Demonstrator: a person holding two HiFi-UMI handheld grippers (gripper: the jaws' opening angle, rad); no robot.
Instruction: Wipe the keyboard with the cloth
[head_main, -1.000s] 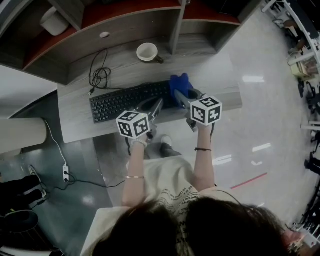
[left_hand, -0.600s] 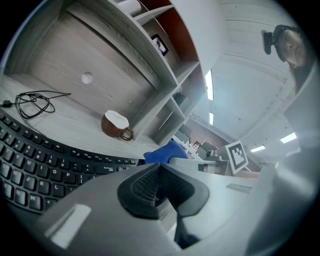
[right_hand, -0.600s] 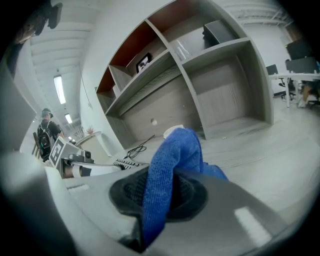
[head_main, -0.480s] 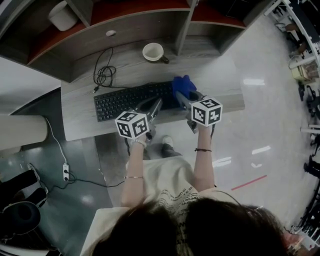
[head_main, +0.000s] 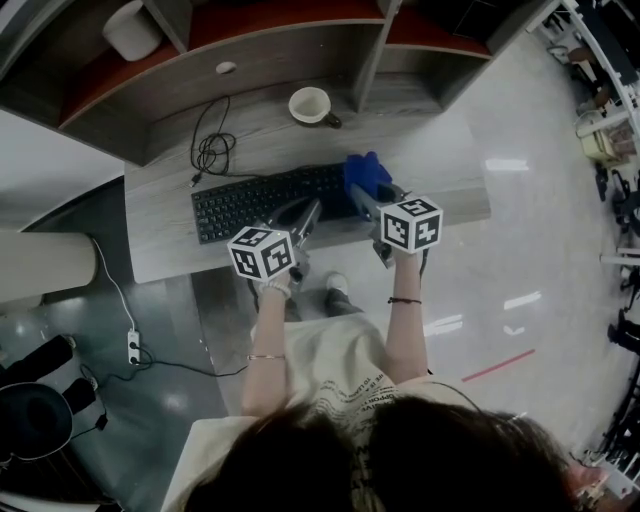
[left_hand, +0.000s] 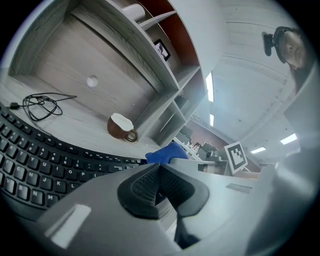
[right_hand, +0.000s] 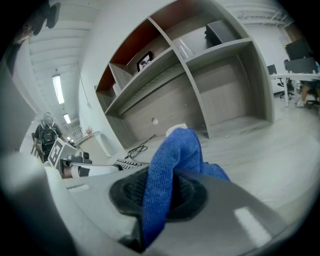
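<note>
On the desk (head_main: 160, 240): blue cloth (head_main: 365, 172) at the right end of the keyboard (head_main: 265, 203).
Right gripper (right_hand: 160, 187) pinches the cloth between its pads. Left gripper (left_hand: 159, 175) has its jaws pressed together on nothing, over the keyboard's near edge. Mug (head_main: 310, 104) stands behind.

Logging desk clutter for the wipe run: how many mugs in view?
1. A brown mug stands on the desk behind the keyboard's right half. The white container on the upper-left shelf might be a cup too; can't tell.
</note>
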